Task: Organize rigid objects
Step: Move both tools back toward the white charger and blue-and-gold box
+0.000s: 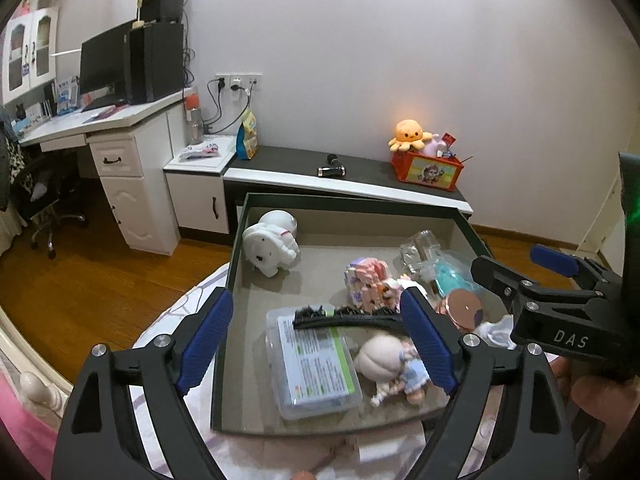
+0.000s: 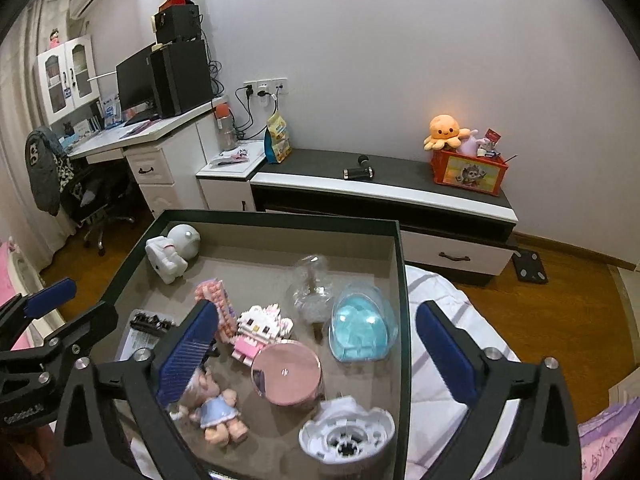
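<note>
A dark shallow box [image 1: 236,256] [image 2: 404,280] on the bed holds toys. Inside lie a white astronaut figure [image 1: 272,248] [image 2: 172,254], a pink block figure [image 1: 366,280] [image 2: 258,332], a clear plastic case with a green card [image 1: 316,364], a black comb [image 1: 348,318], a doll in a blue dress [image 1: 394,364] [image 2: 216,412], a round pink tin [image 2: 286,374], a blue dome [image 2: 362,328], a clear bottle [image 2: 314,284] and a white round piece [image 2: 346,434]. My left gripper [image 1: 316,344] is open above the case and comb. My right gripper [image 2: 316,356] is open above the pink tin. Both are empty.
A low black-and-white cabinet [image 2: 384,188] stands behind the box with a red toy bin [image 2: 468,172] and an orange plush octopus [image 2: 444,130]. A white desk [image 1: 100,120] with a monitor and an office chair [image 1: 44,188] stand at left. Wooden floor [image 1: 100,280] surrounds the bed.
</note>
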A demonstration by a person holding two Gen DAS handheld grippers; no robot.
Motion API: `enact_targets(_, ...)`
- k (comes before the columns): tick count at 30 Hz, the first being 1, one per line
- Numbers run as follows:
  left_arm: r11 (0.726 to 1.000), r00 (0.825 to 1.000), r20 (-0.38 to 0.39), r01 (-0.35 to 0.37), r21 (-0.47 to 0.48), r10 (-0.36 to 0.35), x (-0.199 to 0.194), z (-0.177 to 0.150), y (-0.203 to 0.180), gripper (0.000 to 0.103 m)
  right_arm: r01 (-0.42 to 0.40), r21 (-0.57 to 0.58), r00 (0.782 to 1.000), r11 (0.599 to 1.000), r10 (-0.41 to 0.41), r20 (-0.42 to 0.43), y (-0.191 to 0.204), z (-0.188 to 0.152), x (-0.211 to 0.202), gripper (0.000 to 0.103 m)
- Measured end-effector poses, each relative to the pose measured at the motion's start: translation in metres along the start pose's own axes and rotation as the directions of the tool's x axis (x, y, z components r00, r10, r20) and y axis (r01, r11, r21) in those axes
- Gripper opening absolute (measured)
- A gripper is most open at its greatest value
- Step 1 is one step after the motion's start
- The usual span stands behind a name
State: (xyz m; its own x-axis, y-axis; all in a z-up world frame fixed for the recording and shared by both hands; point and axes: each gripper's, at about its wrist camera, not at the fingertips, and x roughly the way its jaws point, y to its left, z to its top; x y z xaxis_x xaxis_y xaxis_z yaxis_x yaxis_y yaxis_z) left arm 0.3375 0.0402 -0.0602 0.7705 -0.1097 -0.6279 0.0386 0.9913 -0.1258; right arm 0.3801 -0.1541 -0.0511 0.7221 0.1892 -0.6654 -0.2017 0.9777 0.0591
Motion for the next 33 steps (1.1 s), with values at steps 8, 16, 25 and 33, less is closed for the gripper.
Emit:
enact_targets(8, 1.0, 1.0, 0.029, -0.01, 0.019, 0.009, -0.045, -0.021, -0.004, 0.1, -0.006, 0.021, 1.0, 1.0, 0.006, 0.023, 0.004, -0.025, -0.038, 0.103)
enact_targets(16, 0.999, 0.999, 0.039, -0.03, 0.021, 0.029, -0.081, -0.041, -0.008, 0.103, -0.02, 0.07, 0.999, 0.997, 0.017, 0.044, 0.002, -0.057, -0.078, 0.103)
enact_targets(25, 0.999, 0.999, 0.023, -0.036, 0.015, 0.035, -0.111, -0.072, -0.015, 0.103, -0.029, 0.072, 0.999, 0.997, 0.027, 0.037, 0.009, -0.097, -0.112, 0.103)
enact_targets(33, 0.999, 0.999, -0.009, -0.039, 0.004, 0.039, -0.126, -0.106, -0.015, 0.103, -0.018, 0.089, 1.0, 0.996, 0.017, 0.017, 0.008, -0.132, -0.133, 0.103)
